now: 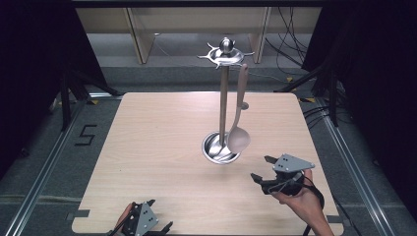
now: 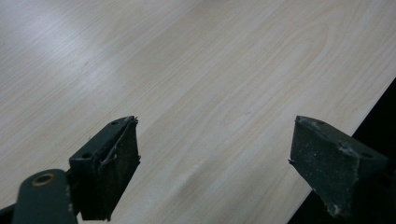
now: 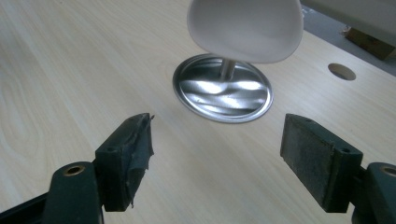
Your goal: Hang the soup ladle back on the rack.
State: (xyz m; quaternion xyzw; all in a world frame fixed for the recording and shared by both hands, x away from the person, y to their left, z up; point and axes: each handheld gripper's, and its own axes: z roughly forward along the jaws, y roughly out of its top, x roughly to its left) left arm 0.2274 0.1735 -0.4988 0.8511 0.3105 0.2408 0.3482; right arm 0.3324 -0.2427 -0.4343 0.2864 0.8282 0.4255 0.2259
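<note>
Both tools, left [image 1: 158, 215] and right [image 1: 261, 167], jaws wide apart.

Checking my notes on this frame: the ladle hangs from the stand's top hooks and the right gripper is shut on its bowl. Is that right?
Not quite. The ladle does hang from the stand, but the right gripper is open and holds nothing. The right gripper view shows its jaws wide apart over bare table, with the ladle's bowl beyond them.

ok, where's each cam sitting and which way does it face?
High view: above the near edge, looking forward and down at the table, stand, ladle; both hands, left gripper, right gripper.
Left gripper view: over bare table, own jaws open.
Right gripper view: low, facing the stand's base and ladle bowl; jaws open.
Shared: stand, ladle.
</note>
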